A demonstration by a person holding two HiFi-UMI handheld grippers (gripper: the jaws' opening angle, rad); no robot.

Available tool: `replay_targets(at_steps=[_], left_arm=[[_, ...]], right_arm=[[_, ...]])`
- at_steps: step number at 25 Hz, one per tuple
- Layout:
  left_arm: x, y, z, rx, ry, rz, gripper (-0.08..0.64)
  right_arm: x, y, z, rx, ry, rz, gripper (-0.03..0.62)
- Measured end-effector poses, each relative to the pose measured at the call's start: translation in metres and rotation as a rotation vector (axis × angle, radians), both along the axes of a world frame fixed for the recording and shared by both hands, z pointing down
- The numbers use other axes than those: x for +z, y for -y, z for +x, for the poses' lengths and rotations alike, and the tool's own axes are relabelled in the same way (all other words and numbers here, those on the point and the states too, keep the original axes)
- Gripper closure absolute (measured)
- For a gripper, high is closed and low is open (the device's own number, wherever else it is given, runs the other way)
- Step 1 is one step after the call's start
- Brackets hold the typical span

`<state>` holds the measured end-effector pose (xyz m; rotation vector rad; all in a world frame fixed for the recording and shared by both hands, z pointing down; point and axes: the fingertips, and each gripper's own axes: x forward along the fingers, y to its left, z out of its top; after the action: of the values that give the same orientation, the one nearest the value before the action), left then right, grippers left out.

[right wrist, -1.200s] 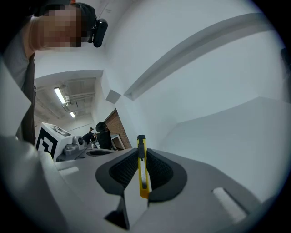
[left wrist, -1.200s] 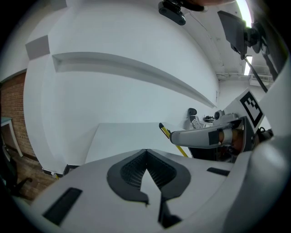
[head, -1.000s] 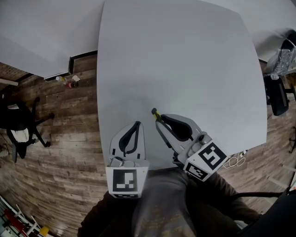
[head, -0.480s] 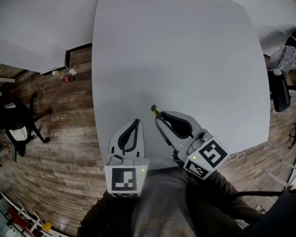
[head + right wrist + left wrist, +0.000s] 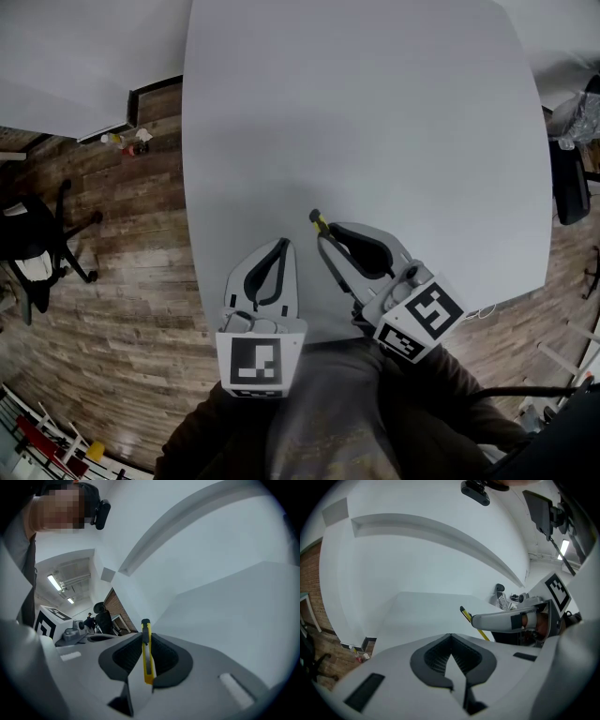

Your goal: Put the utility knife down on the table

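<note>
I'm clamping the utility knife [image 5: 317,221] in my right tongs [image 5: 325,240]; left tongs [image 5: 279,246] closed, empty.
Releasing near the table's [image 5: 375,112] lower edge is risking a fall.

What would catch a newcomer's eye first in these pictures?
The yellow utility knife stands out, clamped between the jaws of the right gripper over the near edge of the big pale grey table. Beside it, the left gripper is shut on nothing.

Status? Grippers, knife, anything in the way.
Right gripper shut on the utility knife, tip out front. Left gripper shut, empty. Knife not yet released onto the table; nothing on it in the way.
</note>
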<state>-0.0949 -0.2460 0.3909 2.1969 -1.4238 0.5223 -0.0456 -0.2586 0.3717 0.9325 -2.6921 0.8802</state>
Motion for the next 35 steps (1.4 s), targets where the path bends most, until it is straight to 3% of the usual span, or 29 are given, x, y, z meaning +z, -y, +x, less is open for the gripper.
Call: replay_targets(at_steps=[35], left_arm=[[0.041, 0.003, 0.002, 0.007, -0.027, -0.1, 0.557]], right_arm=[[0.041, 0.003, -0.001, 0.004, -0.018, -0.104, 0.534]])
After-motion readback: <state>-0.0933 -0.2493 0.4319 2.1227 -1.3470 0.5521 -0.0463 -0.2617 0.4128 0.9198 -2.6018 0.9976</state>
